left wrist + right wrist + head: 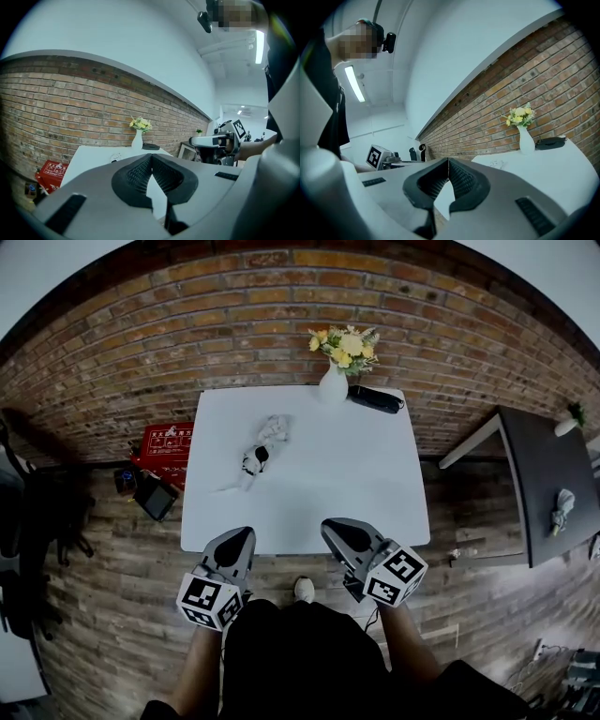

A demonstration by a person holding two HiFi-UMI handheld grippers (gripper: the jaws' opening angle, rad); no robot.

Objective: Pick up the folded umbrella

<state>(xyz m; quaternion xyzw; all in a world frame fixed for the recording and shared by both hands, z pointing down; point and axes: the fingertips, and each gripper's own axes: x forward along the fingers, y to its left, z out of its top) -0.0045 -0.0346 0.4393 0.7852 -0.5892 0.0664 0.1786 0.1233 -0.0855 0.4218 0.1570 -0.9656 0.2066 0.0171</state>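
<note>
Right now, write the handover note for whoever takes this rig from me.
Left claw: shut, empty, over the near edge of the white table.
Right claw: shut, empty, beside it at the same edge.
Folded umbrella: lying at the table's far right, next to the vase of flowers.
A small black-and-white object lies mid-table, left of centre.
Done: nothing yet; the umbrella is untouched.
Left: reach across, open a claw, close on the umbrella and lift it. The right claw looks better placed.
</note>
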